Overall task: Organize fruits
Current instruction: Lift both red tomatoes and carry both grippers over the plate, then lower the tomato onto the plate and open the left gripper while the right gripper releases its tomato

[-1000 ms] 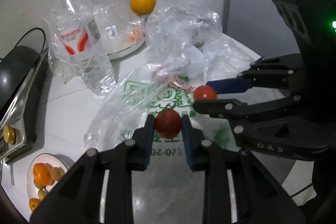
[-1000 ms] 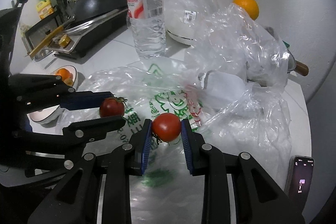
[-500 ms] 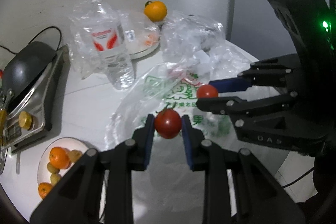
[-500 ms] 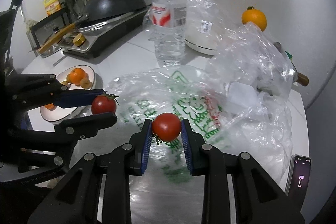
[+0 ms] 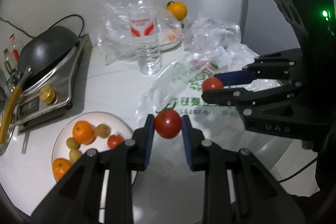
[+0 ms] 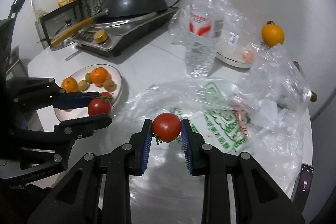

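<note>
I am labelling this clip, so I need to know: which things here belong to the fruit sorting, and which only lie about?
Job: left gripper with tomato; right gripper with second tomato; fruit plate; lone orange.

Lying about: water bottle, plastic bags, wok, phone.

We see only part of the white plate (image 5: 63, 135): in the left wrist view the left gripper's finger (image 5: 117, 161) covers its near rim and half of one orange (image 5: 59, 167). Beside that plate, the small tomato (image 6: 105, 94) is mostly hidden behind the left gripper's blue pad in the right wrist view. Beyond the plate, the bottle's label (image 5: 141, 27) is too blurred to read. The phone (image 6: 305, 183) is cut off at the lens edge.
</note>
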### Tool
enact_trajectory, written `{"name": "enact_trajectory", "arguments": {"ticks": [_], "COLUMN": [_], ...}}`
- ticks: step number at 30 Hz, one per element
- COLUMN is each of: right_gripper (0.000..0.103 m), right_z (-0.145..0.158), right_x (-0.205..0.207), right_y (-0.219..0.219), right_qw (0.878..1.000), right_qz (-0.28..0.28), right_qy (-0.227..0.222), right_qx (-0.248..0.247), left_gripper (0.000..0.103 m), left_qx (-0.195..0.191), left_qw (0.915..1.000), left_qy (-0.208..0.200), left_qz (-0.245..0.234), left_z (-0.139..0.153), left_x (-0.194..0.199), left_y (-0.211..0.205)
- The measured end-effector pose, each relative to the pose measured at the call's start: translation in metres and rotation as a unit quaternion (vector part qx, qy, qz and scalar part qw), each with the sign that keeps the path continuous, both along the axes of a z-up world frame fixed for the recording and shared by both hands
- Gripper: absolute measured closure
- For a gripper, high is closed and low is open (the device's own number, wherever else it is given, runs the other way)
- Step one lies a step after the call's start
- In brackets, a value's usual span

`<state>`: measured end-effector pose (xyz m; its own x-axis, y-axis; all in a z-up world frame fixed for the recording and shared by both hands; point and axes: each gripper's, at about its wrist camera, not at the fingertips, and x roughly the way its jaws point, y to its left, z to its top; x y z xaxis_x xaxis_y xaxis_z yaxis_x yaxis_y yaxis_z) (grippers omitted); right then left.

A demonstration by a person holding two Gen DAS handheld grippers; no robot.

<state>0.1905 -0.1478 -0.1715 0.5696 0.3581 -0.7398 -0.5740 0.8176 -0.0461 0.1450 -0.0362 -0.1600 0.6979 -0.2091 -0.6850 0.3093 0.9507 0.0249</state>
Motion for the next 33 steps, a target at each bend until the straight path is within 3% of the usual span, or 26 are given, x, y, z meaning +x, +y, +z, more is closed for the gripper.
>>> {"name": "enact_trajectory", "arguments": {"ticks": [15,21,33], "right_gripper": [0.073,0.073,0.073], "right_z": [-0.01,-0.015,-0.042], "right_x": [-0.014,-0.015,-0.002], "right_y": [0.06,0.083,0.125], "right_qw": [0.999,0.998,0.996], "right_qz": [0.035,0.051,0.07], "right_qy": [0.014,0.023,0.056], "right_qx": [-0.01,-0.02,-0.025], "left_gripper": [0.077,0.077,0.076], "left_qx": [-0.011,-0.036,-0.034], "left_qw": [0.9986,0.9972,0.9973], "left_qy": [0.027,0.036,0.045], "left_qz": [0.043,0.054,0.047], "left_z": [-0.036,-0.046,-0.055], "left_x": [-0.024,-0.029,-0.034], "left_y": [0.062,0.084,0.097]}}
